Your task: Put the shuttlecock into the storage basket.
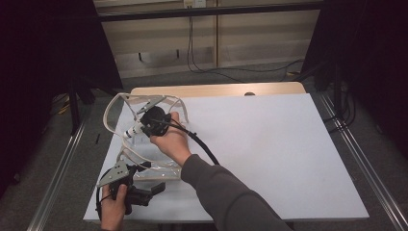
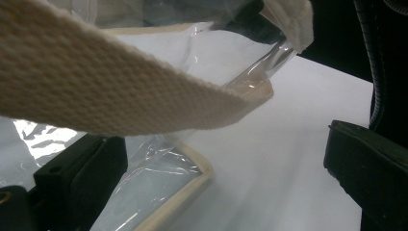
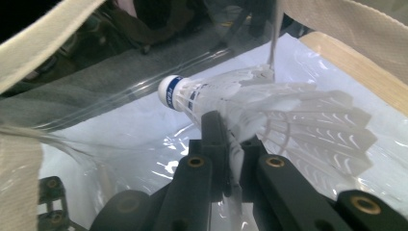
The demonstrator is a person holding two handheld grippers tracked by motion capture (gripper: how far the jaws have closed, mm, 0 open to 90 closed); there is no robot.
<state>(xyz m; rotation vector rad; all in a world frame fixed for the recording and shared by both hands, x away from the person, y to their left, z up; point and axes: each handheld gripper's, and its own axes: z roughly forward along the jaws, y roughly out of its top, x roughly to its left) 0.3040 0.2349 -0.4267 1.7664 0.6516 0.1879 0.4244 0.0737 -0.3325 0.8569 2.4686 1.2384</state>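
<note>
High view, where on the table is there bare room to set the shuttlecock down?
The white sheet lies bare from the person's right forearm across to its right edge, front to back. The left side is crowded: the clear bag with cream straps, the right gripper shut on the shuttlecock, and the left gripper.

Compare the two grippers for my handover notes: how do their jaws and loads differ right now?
The right gripper is shut on a white shuttlecock; the left gripper stands open, holding nothing. The right gripper reaches into the clear bag; the left gripper waits at its near edge. Both have black jaws.
</note>
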